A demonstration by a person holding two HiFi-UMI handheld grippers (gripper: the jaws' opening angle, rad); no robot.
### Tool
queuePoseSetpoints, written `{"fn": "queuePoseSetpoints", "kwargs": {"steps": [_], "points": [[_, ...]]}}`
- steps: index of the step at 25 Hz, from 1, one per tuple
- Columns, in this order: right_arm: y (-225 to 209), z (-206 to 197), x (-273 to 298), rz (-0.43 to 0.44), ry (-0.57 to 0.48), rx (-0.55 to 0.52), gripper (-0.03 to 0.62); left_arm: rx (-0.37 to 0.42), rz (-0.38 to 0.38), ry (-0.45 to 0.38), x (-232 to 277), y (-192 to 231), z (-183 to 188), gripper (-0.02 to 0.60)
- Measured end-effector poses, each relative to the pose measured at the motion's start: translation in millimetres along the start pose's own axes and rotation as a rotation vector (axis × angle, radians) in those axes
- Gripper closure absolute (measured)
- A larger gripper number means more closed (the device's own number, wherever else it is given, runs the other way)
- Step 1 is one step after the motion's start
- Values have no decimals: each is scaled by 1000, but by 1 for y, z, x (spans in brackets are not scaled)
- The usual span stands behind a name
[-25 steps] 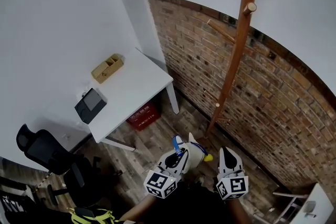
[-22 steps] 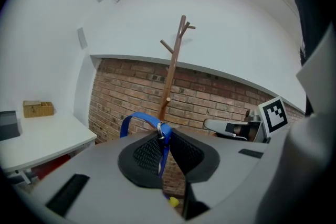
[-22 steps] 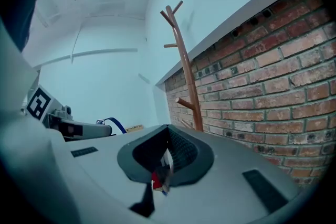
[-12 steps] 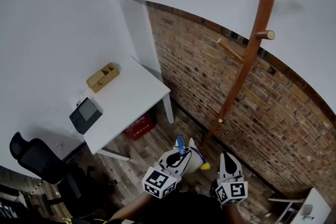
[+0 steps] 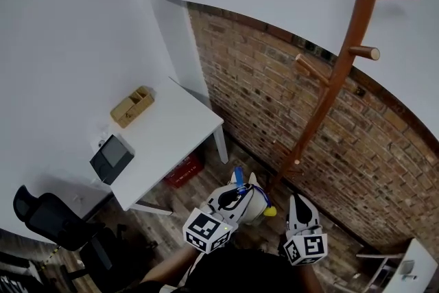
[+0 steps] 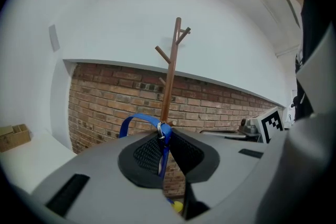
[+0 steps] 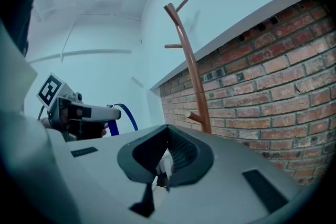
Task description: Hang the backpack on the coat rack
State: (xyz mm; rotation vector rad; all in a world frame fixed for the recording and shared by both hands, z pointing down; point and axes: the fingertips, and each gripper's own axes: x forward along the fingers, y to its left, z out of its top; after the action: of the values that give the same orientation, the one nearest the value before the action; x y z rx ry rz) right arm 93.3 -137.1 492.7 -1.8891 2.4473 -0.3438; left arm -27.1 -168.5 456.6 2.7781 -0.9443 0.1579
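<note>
The backpack [image 5: 252, 205], white with a yellow bit at its lower right, hangs low in the head view between the two grippers, above the wood-look floor [image 5: 206, 185] and well below the pegs of the coat rack [image 5: 336, 89]. Its blue strap [image 6: 137, 120] loops up left of the left gripper [image 6: 164, 136], whose jaws are pressed together on that strap just under a small metal ring [image 6: 161, 130]. In the head view the left gripper [image 5: 238, 193] sits at lower centre with the strap [image 5: 237, 175] rising from its tip.

The right gripper [image 5: 296, 200] lies just right of the backpack. In its own view the right gripper [image 7: 167, 162] has its jaws drawn nearly together on a small pale piece [image 7: 164, 165]; whether that piece belongs to the backpack cannot be told.

The coat rack stands against the brick wall [image 5: 267, 92] at the right of the head view, leaning up to the upper right corner, its pegs bare. In the left gripper view it [image 6: 170, 81] rises straight above the jaws.

At left of the head view a white table [image 5: 175, 130] carries a wooden box [image 5: 132, 106] and a dark device [image 5: 111, 158], with a red crate [image 5: 184, 170] beneath and a black chair [image 5: 51, 216] at lower left
</note>
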Motion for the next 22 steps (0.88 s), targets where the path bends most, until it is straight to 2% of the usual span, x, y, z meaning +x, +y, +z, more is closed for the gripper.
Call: {"fn": "queuePoseSetpoints", "kwargs": {"steps": [6, 13, 22], "points": [[2, 11, 13, 7, -15, -16, 582, 48, -21, -15, 8, 12, 20, 538], [-1, 28, 24, 1, -41, -24, 582, 116, -68, -37, 20, 20, 60, 538], [-3, 46, 23, -4, -58, -46, 582, 125, -129, -80, 29, 23, 101, 538]]}}
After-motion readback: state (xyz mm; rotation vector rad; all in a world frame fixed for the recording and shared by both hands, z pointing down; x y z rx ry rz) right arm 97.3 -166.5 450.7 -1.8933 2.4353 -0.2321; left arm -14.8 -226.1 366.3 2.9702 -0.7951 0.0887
